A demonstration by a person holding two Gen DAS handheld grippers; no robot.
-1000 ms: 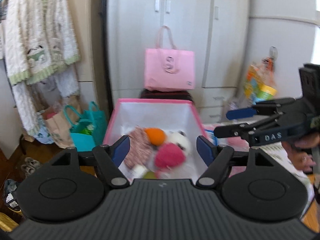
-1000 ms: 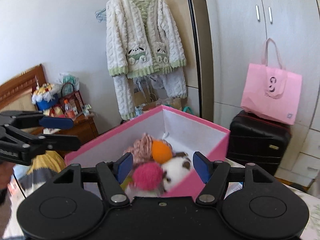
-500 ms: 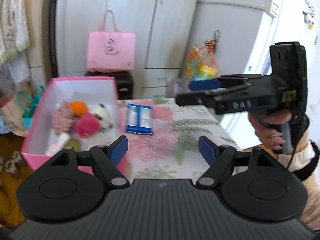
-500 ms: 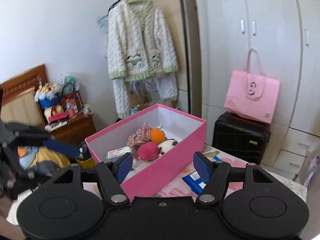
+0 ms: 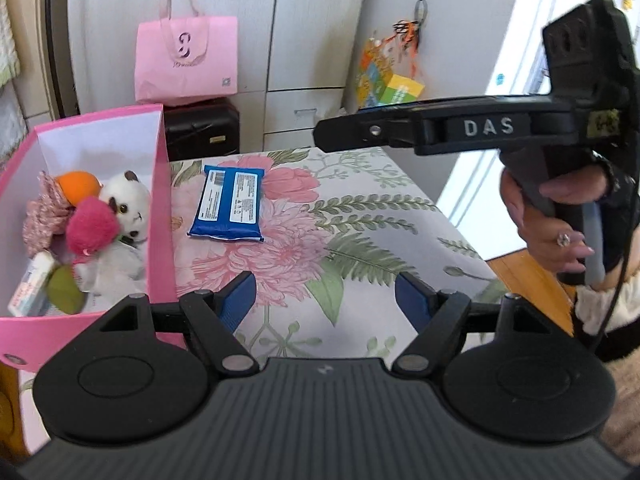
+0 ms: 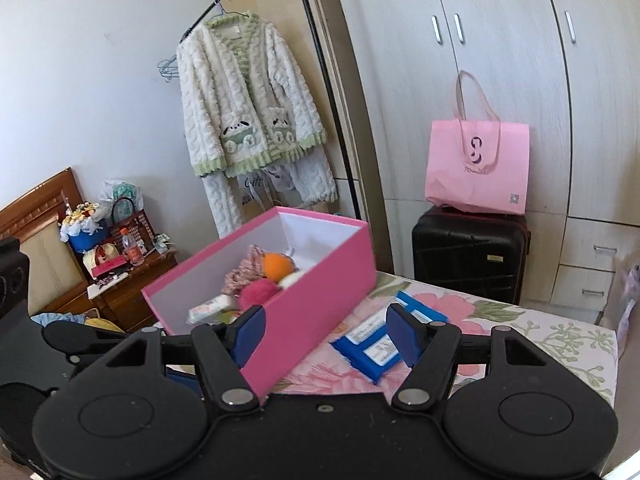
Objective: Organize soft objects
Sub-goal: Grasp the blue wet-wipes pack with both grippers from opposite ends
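Observation:
A pink box (image 5: pixel 162 200) (image 6: pixel 320 276) stands on the floral table at the left. It holds soft toys: a white plush dog (image 5: pixel 130 204), a pink pompom (image 5: pixel 91 225) (image 6: pixel 258 292), an orange ball (image 5: pixel 77 185) (image 6: pixel 277 266) and a pinkish knitted piece (image 5: pixel 42 216). A blue wipes pack (image 5: pixel 229 204) (image 6: pixel 376 346) lies on the table right of the box. My left gripper (image 5: pixel 325 300) is open and empty above the table. My right gripper (image 6: pixel 325 334) is open and empty, and shows from the side in the left wrist view (image 5: pixel 440 128).
A small white carton (image 5: pixel 30 288) lies in the box's near end. The floral tablecloth (image 5: pixel 360 216) covers the table. Behind stand a black suitcase (image 6: pixel 470 258) with a pink tote bag (image 6: pixel 478 168), wardrobes, a hanging fleece cardigan (image 6: pixel 248 104) and a wooden nightstand (image 6: pixel 120 292).
Both grippers have pulled back and away from the box; the left view has swung right onto the table and the wipes pack. Both stay open and empty.

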